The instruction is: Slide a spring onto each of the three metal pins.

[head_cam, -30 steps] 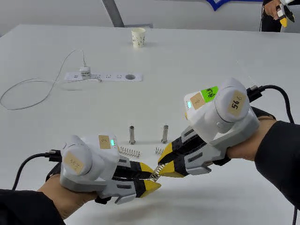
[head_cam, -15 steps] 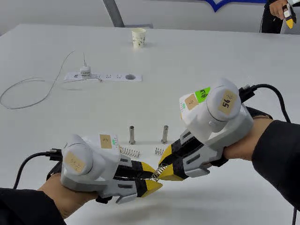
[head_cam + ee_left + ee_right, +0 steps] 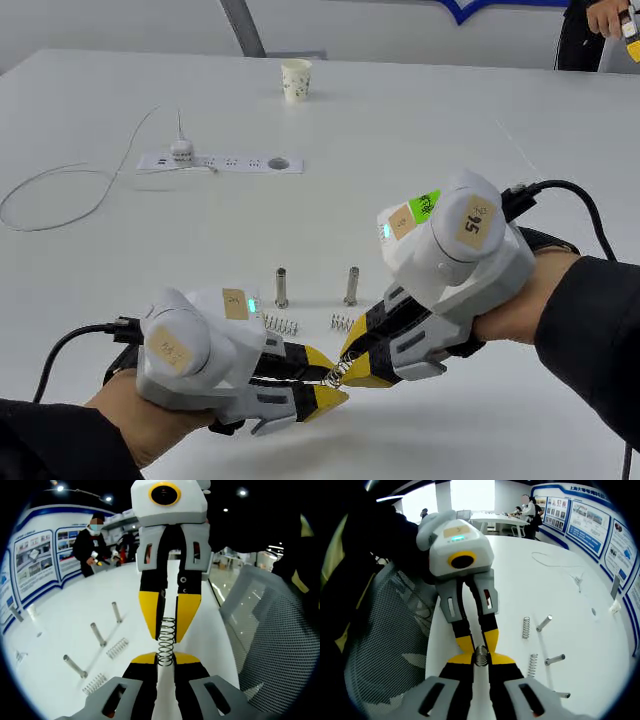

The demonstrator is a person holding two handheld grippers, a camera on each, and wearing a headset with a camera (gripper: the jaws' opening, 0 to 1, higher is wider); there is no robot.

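1. Spring [image 3: 338, 370] hangs in the air just above the white bench [image 3: 420, 150], gripped at both ends between the tips of the two tools
2. Left tool [image 3: 325, 392] comes in from the lower left of the head view, held in a hand with a dark sleeve; its yellow-tipped jaws are clamped on one end of the spring, and in the left gripper view the coil [image 3: 166, 642] rises straight out of those closed tips
3. Right tool [image 3: 352, 362] slopes down from the right toward the left tool; its jaws are pinched on the other end of the same spring, with the coil sitting between its two yellow fingers [image 3: 150, 612]
4. Tips of the two tools sit almost nose to nose, with a short run of bare coil between them
5. Two metal pins [image 3: 281, 288] stand upright on the bench just beyond the tools in the head view; the left gripper view shows three pins [image 3: 98, 634] in a row, each with its shaft bare
6. Two loose springs [image 3: 277, 324] lie flat on the bench near the pin bases, one just beside the left pin and the other [image 3: 342, 322] near the right pin, next to the right tool
7. Farther back lie a white power strip [image 3: 220, 162] with a thin white cable [image 3: 60, 195] trailing left, and a paper cup [image 3: 295, 80] well beyond it
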